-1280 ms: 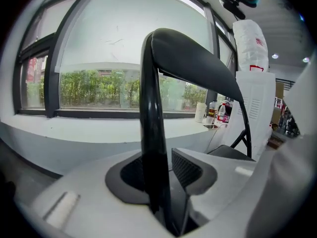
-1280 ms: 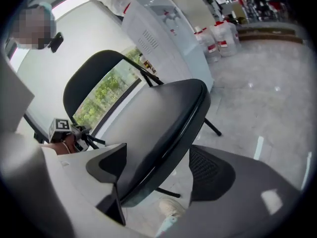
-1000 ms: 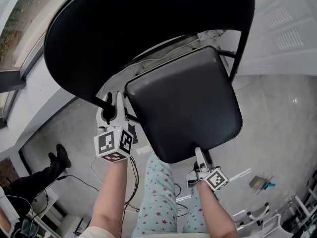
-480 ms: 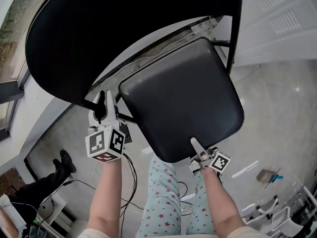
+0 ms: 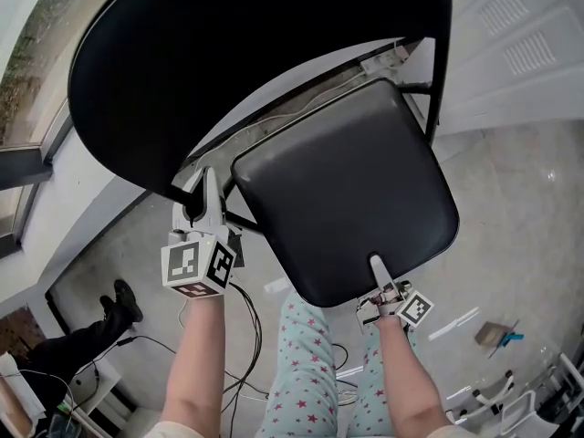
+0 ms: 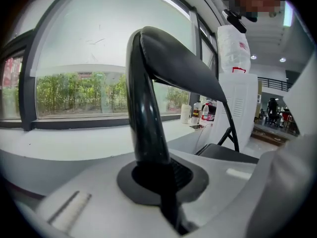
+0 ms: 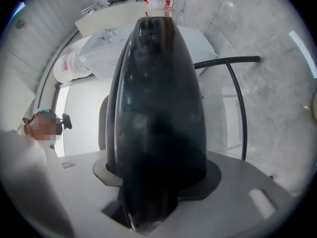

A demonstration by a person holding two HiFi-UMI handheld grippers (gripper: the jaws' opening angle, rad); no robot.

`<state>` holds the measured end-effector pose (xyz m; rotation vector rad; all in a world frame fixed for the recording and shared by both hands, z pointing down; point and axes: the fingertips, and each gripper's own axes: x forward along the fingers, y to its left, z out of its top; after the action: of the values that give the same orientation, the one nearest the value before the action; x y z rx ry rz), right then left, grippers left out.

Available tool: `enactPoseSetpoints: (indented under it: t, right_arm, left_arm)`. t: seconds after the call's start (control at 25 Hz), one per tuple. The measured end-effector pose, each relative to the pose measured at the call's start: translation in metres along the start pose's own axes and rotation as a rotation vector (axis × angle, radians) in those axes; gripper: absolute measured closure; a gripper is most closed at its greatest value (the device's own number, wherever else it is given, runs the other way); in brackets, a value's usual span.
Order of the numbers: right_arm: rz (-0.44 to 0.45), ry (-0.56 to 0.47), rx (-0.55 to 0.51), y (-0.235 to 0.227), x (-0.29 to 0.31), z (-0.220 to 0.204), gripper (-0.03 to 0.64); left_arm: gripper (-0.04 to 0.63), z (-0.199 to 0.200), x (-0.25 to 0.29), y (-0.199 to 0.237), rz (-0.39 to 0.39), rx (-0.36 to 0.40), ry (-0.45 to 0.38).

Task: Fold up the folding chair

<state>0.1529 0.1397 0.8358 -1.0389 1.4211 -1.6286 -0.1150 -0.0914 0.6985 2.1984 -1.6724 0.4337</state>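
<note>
The left gripper is clamped tight on the black frame tube just under the lower left corner of the backrest; the tube fills the gap between its jaws. The right gripper has just been closing its jaws, and they now pinch the rounded front edge of the seat from above and below.

The folding chair stands open right in front of the person's legs. It is all black, with a glossy padded seat, a broad curved back and thin tubular legs.

To the chair's right lies bare grey floor, with open room. A white louvred cabinet stands close behind the chair. On the left a wall under a window runs near, and cables trail on the floor by the legs.
</note>
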Motion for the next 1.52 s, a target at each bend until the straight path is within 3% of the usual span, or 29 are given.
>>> enactPoseSetpoints:
  t: [0.28, 0.48, 0.64, 0.8, 0.96, 1.52]
  right_arm:
    - [-0.108, 0.053, -0.009, 0.056, 0.016, 0.014, 0.339]
    - [-0.18, -0.002, -0.015, 0.075, 0.019, 0.0, 0.348]
    - [-0.222, -0.073, -0.027, 0.094, 0.033, -0.01, 0.357]
    - [-0.289, -0.113, -0.002, 0.109, 0.047, -0.036, 0.36]
    - [-0.333, -0.117, -0.03, 0.129, 0.052, -0.037, 0.371]
    - [-0.401, -0.11, -0.029, 0.23, 0.131, -0.03, 0.449]
  left_arm:
    - [0.591, 0.017, 0.003, 0.012, 0.024, -0.072, 0.018]
    - [0.586, 0.032, 0.0, 0.019, -0.041, -0.06, 0.0]
    - [0.59, 0.069, -0.01, 0.015, -0.133, -0.219, -0.148]
    - [0.589, 0.075, -0.022, 0.022, -0.108, -0.131, -0.159]
    - [0.589, 0.078, -0.032, 0.013, -0.136, -0.07, -0.147]
    - [0.589, 0.127, -0.029, 0.015, -0.228, 0.018, -0.191]
